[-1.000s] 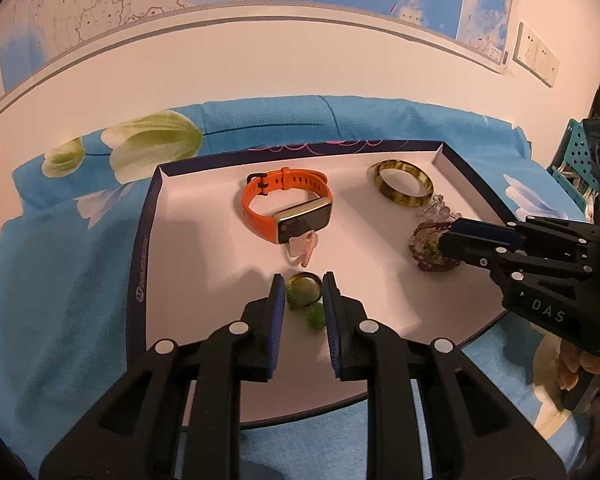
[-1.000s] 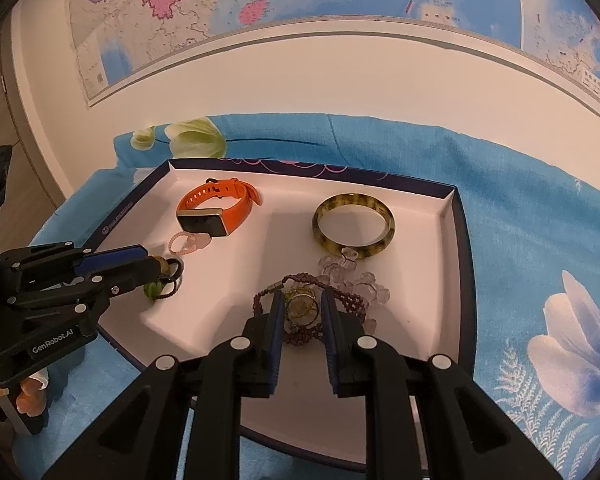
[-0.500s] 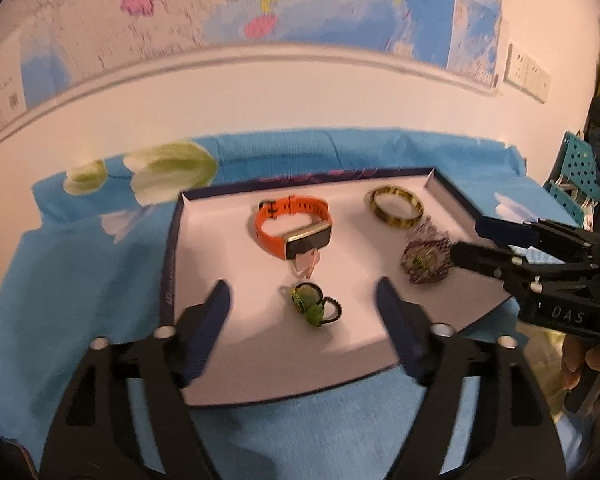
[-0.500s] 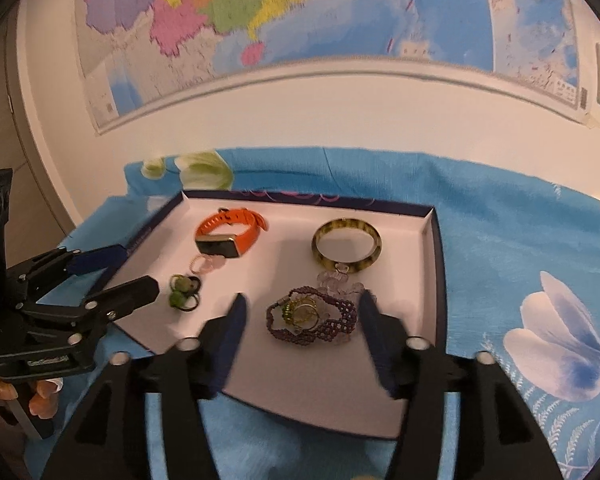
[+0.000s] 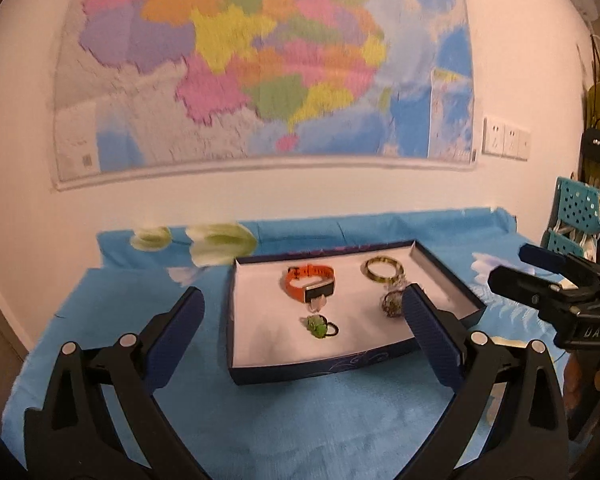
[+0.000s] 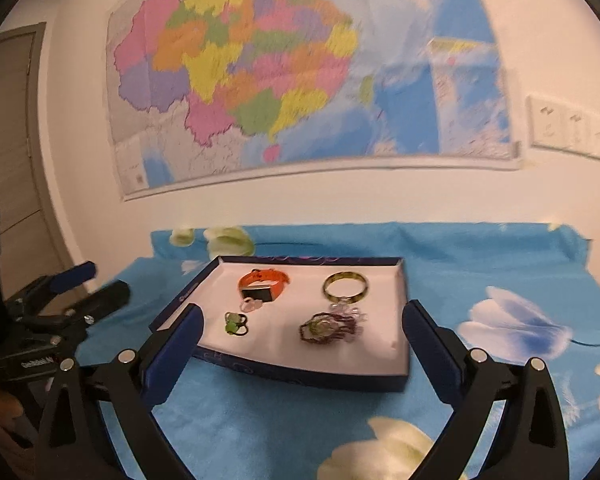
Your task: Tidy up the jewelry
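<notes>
A dark blue tray with a white floor lies on the blue floral cloth. In it are an orange watch, a yellow-brown bangle, a purple braided bracelet, a green hair tie and a small pink ring. My left gripper is open and empty, held back from the tray. My right gripper is open and empty, also back from the tray.
A map hangs on the wall behind the table. A teal perforated basket stands at the far right. A door is at the left. Blue floral cloth covers the table around the tray.
Both grippers have opened, letting go of the green hair tie and the purple bracelet in the tray, and have pulled back and up away from the tray.
</notes>
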Demonstrator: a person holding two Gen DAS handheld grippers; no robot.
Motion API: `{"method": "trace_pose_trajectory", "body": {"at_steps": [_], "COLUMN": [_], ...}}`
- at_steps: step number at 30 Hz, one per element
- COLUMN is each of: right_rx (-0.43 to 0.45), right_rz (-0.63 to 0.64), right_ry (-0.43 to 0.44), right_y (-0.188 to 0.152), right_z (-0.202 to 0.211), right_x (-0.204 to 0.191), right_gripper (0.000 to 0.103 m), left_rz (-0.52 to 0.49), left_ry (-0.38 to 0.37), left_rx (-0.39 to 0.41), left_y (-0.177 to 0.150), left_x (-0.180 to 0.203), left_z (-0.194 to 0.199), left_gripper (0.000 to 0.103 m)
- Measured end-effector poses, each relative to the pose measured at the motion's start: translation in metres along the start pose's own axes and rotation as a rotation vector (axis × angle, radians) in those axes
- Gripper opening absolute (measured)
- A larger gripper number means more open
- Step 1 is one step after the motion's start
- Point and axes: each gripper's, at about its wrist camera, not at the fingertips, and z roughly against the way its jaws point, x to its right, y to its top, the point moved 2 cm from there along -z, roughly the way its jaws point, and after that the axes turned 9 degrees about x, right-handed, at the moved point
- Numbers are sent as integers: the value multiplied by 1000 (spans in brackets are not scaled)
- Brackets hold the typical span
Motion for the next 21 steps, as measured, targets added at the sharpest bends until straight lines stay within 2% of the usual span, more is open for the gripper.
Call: {"method": "trace_pose_trajectory", "body": {"at_steps": [4,8,21], "right_rx": [51,67,85], "right_rz": [37,32,28], "right_ry": [-16,-12,-25], "right_y": [-3,-3,-5], "right_z": [22,35,39], "right_x": [-7,-8,-8], "right_gripper": [96,96,96], "left_rz": [-1,11,24], "left_ry": [21,32,51], "left_rx": [48,74,113], "left_y": [4,3,2], "left_x": [3,2,2], "left_z": [26,44,56], "left_gripper": [97,97,97]}}
